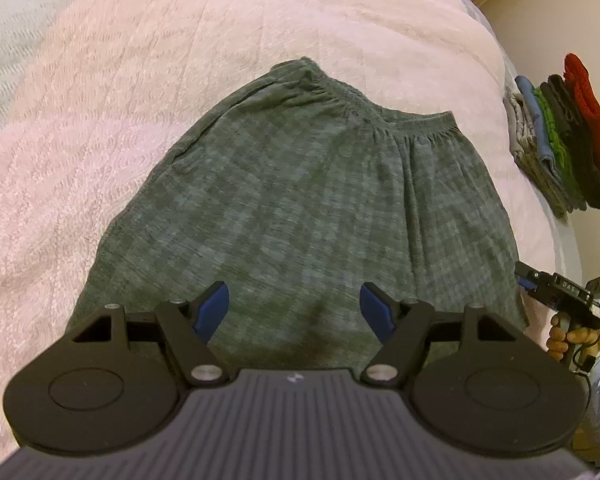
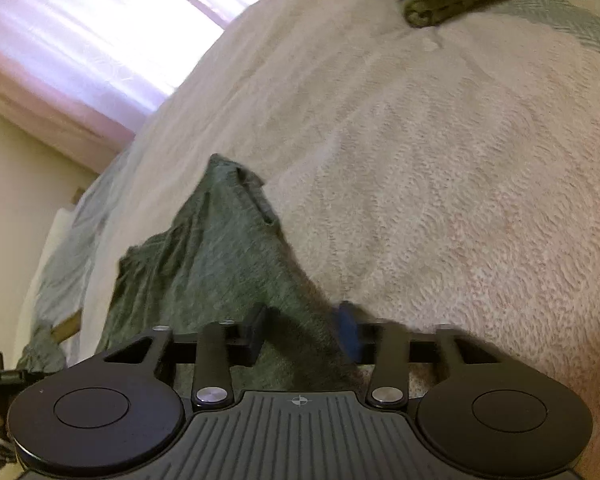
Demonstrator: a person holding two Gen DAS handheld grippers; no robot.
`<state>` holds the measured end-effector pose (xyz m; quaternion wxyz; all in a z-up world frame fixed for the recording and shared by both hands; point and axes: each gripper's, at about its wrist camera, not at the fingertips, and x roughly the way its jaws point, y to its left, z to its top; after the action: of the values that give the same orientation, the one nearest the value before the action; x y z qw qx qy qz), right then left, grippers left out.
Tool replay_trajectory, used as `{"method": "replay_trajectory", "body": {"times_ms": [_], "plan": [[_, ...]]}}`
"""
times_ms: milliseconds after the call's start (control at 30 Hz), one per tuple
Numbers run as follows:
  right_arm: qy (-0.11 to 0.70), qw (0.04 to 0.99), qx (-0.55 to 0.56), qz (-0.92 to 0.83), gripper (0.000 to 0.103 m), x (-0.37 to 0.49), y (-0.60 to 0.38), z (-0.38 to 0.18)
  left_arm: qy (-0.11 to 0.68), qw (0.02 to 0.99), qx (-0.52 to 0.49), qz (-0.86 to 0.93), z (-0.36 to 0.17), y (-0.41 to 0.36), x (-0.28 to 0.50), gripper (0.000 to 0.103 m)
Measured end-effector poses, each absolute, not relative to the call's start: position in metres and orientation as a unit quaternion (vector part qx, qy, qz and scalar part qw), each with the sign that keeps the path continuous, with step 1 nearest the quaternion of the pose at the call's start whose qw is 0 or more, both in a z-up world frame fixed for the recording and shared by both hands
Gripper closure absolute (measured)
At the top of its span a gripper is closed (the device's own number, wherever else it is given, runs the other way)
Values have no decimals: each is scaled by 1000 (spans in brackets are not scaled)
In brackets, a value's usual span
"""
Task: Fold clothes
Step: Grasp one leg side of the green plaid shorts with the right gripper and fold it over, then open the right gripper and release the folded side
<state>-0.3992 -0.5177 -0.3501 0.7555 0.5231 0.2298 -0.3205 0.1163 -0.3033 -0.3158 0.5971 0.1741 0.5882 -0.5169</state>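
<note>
Your left gripper (image 1: 294, 312) hangs over the green shorts (image 1: 300, 208), its jaws spread wide and nothing between the blue pads (image 1: 214, 310). The shorts lie flat straight ahead of those fingers, a soft heathered knit with a faint checked weave, and the gathered elastic waistband (image 1: 416, 124) puckers at the far end. Under them is the fuzzy pale blanket (image 1: 120, 100), ridged in wavy rows. Off to the right of your left tool, at the bed's edge, sits a stack of folded clothes (image 1: 560, 140): grey, blue, bright green, dark, and chunky red knit on one end. Low to the right, your hand (image 1: 564, 338) holds the other tool's handle.

Your right gripper (image 2: 305, 334) has its jaws partly apart, with a fold of the same green fabric (image 2: 220, 256) rising between them; I can't tell whether the pads touch it. The cloth peaks into a rumpled ridge ahead. Far ahead and right lies a rolled olive garment (image 2: 440, 0).
</note>
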Motion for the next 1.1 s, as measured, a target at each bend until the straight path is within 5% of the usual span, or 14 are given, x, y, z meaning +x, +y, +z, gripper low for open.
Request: {"method": "replay_trajectory", "body": {"times_ms": [67, 267, 467, 667, 833, 900, 933, 967, 1100], "plan": [[244, 742, 524, -340, 102, -389, -516, -344, 589, 594, 171, -520, -314, -299, 131, 34], [303, 718, 411, -473, 103, -307, -481, -264, 590, 587, 164, -530, -307, -286, 177, 34], [343, 763, 236, -494, 103, -138, -392, -179, 591, 579, 156, -539, -299, -272, 224, 34], [385, 804, 178, -416, 103, 3, -297, -195, 592, 578, 151, -540, -295, -243, 271, 34], [417, 798, 206, -385, 101, 31, -260, -230, 608, 577, 152, -523, -309, -223, 294, 35], [429, 794, 217, -372, 77, 42, -246, -243, 612, 572, 152, -524, -315, -217, 296, 37], [435, 792, 223, -365, 39, 47, -238, -250, 614, 568, 152, -526, -317, -215, 295, 37], [431, 791, 238, -363, 16, 45, -233, -253, 618, 564, 152, -526, -320, -213, 293, 38], [355, 770, 362, -386, 17, -17, -231, -245, 630, 541, 150, -536, -325, -213, 280, 46]]}}
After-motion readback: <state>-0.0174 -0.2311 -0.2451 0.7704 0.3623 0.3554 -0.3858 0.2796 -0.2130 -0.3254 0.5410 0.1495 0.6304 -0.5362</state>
